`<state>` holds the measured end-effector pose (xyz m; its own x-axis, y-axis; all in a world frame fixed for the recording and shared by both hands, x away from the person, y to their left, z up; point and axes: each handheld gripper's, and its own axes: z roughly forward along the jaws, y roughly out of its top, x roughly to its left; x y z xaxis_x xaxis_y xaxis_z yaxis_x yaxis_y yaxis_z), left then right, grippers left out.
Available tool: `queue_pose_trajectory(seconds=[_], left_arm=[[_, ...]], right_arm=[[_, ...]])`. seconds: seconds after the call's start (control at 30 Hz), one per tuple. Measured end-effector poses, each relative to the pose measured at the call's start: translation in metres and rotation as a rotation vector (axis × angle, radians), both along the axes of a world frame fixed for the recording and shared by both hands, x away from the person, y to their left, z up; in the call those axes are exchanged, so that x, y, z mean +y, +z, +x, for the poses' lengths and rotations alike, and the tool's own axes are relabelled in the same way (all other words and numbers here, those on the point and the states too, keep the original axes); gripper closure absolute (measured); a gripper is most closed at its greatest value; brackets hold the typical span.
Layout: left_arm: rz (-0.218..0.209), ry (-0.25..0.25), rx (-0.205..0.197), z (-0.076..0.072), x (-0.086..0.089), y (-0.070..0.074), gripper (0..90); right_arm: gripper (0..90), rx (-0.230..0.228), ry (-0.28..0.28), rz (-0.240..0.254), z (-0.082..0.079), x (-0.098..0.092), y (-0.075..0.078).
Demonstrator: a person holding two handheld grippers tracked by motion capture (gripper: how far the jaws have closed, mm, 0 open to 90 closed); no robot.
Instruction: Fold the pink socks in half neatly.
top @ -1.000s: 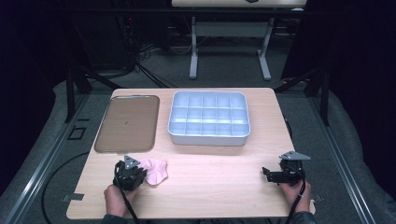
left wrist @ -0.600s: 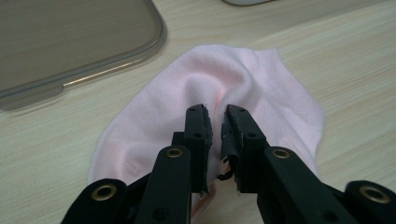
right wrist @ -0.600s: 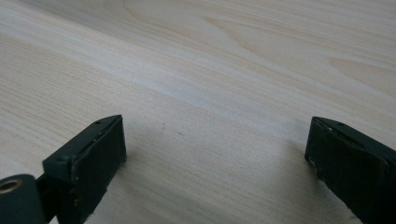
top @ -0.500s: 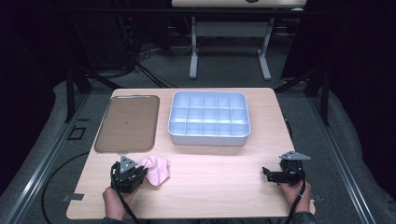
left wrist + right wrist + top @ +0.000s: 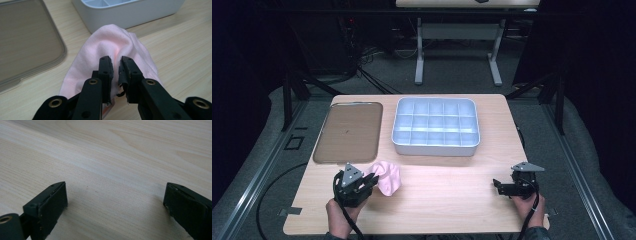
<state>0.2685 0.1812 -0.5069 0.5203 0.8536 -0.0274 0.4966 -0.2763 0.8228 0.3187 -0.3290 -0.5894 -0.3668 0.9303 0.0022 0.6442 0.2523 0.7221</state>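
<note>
From above, my left claw (image 5: 371, 181) pinches the pink cloth (image 5: 387, 177) at the desk's (image 5: 452, 200) near left, short of the lid (image 5: 348, 131) and white divider tray (image 5: 435, 126). My right claw (image 5: 499, 186) rests apart, jaws wide. Along my left claw (image 5: 116, 65), cloth (image 5: 112, 45) bunches between narrow jaws (its underside hidden). Along my right claw (image 5: 115, 197), bare desk (image 5: 112, 157).

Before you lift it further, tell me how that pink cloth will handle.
Probably floppy: the pink cloth folds and bunches around the left gripper. Likely light, since a small pinch holds it. It should drape and drag rather than roll or tip.
</note>
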Motion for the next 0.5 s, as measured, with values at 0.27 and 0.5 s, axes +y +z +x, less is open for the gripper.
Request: queue_pose_trajectory(seconds=[0.27,0.5], left_arm=[[-0.031,-0.061,-0.02,-0.001,-0.023,0.008,78.5],[-0.059,-0.11,-0.009,0.003,-0.044,0.005,78.5]], right_arm=[[4.5,0.0,0.0,0.0,0.0,0.0,0.0],[4.5,0.0,0.0,0.0,0.0,0.0,0.0]])
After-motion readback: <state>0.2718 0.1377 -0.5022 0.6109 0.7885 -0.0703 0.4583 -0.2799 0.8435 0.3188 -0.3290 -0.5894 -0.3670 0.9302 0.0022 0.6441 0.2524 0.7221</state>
